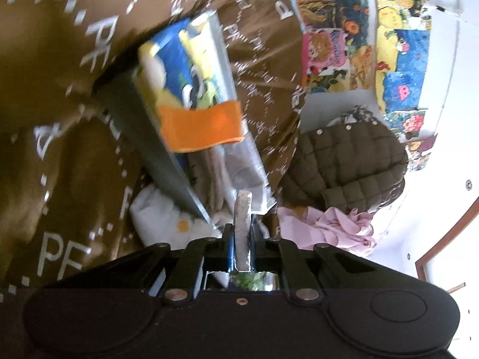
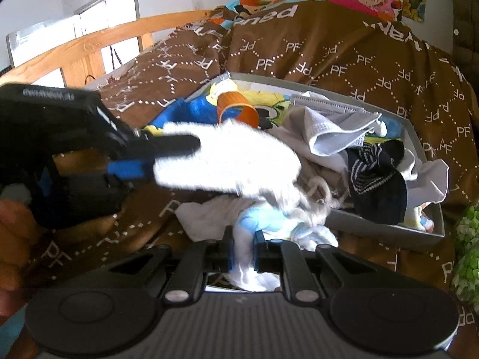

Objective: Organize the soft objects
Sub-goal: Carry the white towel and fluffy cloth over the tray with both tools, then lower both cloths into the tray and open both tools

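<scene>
My left gripper point(image 1: 242, 233) is shut on a thin edge of white fluffy cloth point(image 1: 243, 209). In the right wrist view the same left gripper point(image 2: 176, 157) comes in from the left and holds that white fluffy cloth point(image 2: 227, 158) level above the brown blanket, in front of the grey box point(image 2: 374, 227). My right gripper point(image 2: 244, 245) is shut on a white and pale blue cloth point(image 2: 269, 218) that lies on the blanket just before the box. The box holds a heap of soft things: a dark striped sock point(image 2: 374, 176), white cloths point(image 2: 329, 131) and a face mask point(image 2: 323, 101).
A brown blanket point(image 2: 329, 45) printed with "PF" covers the bed. An orange band point(image 2: 238, 106) lies in the box over a cartoon print. A wooden bed rail point(image 2: 89, 42) runs at the back left. A quilted jacket point(image 1: 350, 161) and pink cloth point(image 1: 335, 227) lie by the postered wall.
</scene>
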The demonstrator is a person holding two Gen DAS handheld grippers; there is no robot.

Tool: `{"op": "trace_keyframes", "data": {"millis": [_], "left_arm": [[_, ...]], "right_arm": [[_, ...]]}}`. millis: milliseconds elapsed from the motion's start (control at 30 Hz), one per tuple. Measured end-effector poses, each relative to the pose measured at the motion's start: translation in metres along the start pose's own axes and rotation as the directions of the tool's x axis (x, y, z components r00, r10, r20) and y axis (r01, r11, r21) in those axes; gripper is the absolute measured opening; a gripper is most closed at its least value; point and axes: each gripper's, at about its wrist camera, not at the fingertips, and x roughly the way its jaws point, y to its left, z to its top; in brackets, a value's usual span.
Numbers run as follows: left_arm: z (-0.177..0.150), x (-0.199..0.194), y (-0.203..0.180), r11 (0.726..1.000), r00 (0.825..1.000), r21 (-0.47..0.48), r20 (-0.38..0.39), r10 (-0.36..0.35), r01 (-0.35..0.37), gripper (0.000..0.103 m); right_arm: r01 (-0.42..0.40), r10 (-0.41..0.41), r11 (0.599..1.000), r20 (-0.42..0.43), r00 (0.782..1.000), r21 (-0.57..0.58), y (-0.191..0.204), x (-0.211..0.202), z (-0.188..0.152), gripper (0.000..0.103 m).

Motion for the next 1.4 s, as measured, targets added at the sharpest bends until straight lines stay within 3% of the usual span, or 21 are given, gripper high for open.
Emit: {"op": "trace_keyframes", "data": {"millis": [167, 300, 400, 567, 733, 933, 1100, 1400], "left_arm": [[0.012, -0.018, -0.024, 0.993, 0.997, 0.121, 0.079, 0.003, -0.012, 0.010], [0.019, -0.028, -0.042, 0.961, 0.987, 0.259, 0.152, 0.058, -0.096, 0.010], [0.022, -0.031, -0.051, 0.922, 0.977, 0.353, 0.186, 0.100, -0.161, 0.010], [0.022, -0.032, -0.066, 0.831, 0.960, 0.497, 0.237, 0.146, -0.249, 0.010], [0.021, -0.030, -0.068, 0.769, 0.943, 0.562, 0.289, 0.163, -0.305, 0.010], [0.021, -0.027, -0.064, 0.691, 0.913, 0.606, 0.347, 0.216, -0.394, 0.011], [0.026, -0.024, -0.052, 0.675, 0.898, 0.597, 0.351, 0.267, -0.434, 0.010], [0.028, -0.017, -0.042, 0.653, 0.890, 0.607, 0.344, 0.299, -0.453, 0.011]], "right_arm": [[-0.028, 0.029, 1.000, 0.070, 0.997, -0.014, 0.004, -0.011, 0.003, 0.012], [-0.059, 0.061, 0.998, 0.138, 0.989, -0.018, 0.004, -0.020, 0.004, 0.012], [-0.065, 0.071, 0.997, 0.200, 0.977, -0.036, 0.006, -0.029, 0.007, 0.012], [-0.063, 0.077, 0.996, 0.312, 0.947, -0.055, 0.009, -0.040, 0.021, 0.012], [-0.021, 0.039, 0.999, 0.388, 0.921, -0.050, 0.008, -0.026, 0.044, 0.012], [-0.013, 0.015, 1.000, 0.392, 0.920, -0.009, 0.003, 0.007, 0.065, 0.012], [-0.022, 0.012, 0.999, 0.342, 0.940, 0.023, 0.003, 0.031, 0.068, 0.012], [-0.021, 0.004, 0.997, 0.248, 0.969, 0.068, 0.006, 0.056, 0.072, 0.013]]}}
